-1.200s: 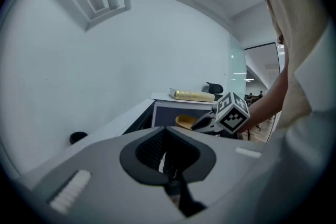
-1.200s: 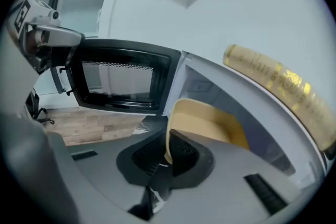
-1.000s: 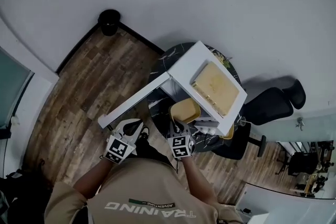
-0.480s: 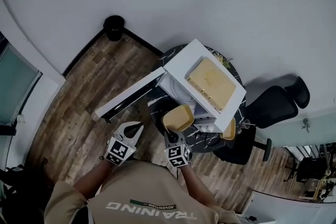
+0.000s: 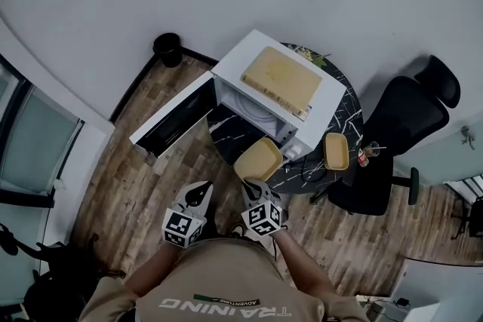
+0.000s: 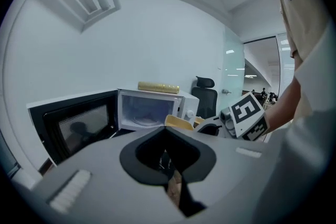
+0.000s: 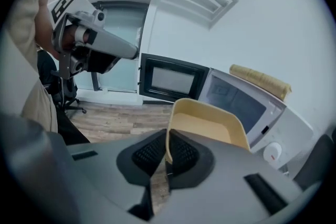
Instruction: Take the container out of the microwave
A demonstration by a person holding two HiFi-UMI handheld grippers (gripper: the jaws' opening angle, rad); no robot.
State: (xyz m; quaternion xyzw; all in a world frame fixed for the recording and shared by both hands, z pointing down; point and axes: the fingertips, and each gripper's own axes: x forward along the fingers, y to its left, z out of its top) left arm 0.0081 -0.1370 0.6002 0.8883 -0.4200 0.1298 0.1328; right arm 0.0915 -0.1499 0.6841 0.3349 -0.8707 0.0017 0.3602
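Observation:
The white microwave stands on a round black table with its door swung wide open and its cavity lit. My right gripper is shut on the near rim of a shallow yellow container, held outside the cavity over the table's front edge. In the right gripper view the rim sits pinched between the pads of the right gripper, and the container tilts up in front of the microwave. My left gripper hangs beside it with its jaws together and nothing in them; the left gripper shows the same.
A second yellow container and a small bottle sit at the table's right side. A yellow flat mat lies on top of the microwave. A black office chair stands to the right, a black bin by the wall.
The container has come out of the microwave's mouth and back toward me with the right gripper. Both grippers and my view have drawn away from the microwave.

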